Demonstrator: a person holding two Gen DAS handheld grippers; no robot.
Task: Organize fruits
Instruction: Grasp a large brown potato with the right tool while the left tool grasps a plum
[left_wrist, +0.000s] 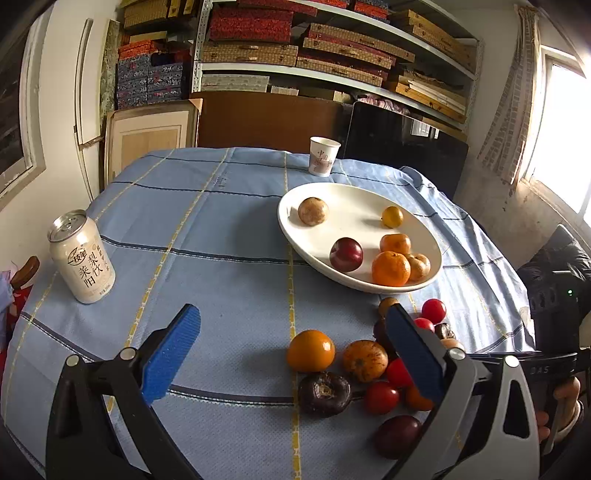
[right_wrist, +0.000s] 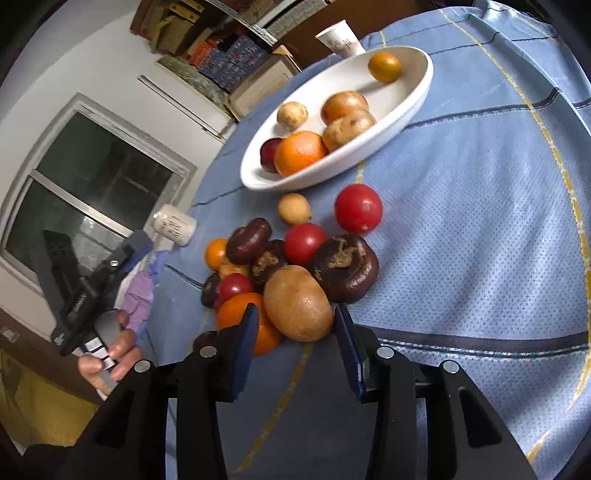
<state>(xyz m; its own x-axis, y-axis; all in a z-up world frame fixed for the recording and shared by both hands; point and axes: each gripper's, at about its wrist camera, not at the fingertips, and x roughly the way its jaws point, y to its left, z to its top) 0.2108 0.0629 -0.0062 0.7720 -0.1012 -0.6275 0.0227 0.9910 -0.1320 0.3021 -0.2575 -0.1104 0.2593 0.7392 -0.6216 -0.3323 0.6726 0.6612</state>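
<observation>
A white oval plate (left_wrist: 288, 221) (right_wrist: 369, 147) holds several fruits: oranges, a dark red plum, brown round ones. In front of it a pile of fruit (left_wrist: 369, 369) lies on the blue checked cloth: oranges, red tomatoes, dark purple fruits. In the right wrist view my right gripper (right_wrist: 297, 308) has both blue pads against a brown oval fruit (right_wrist: 297, 302) at the near edge of that pile. My left gripper (left_wrist: 291, 312) stands wide open above the cloth, with an orange (left_wrist: 310, 350) lying below the gap and nothing gripped.
A white drink can (left_wrist: 83, 258) (right_wrist: 173, 225) stands at the table's left edge. A paper cup (left_wrist: 324, 155) (right_wrist: 341, 38) stands behind the plate. Shelves of boxes and a dark panel (left_wrist: 406, 147) rise beyond the table. A hand (right_wrist: 110, 354) holds the left tool.
</observation>
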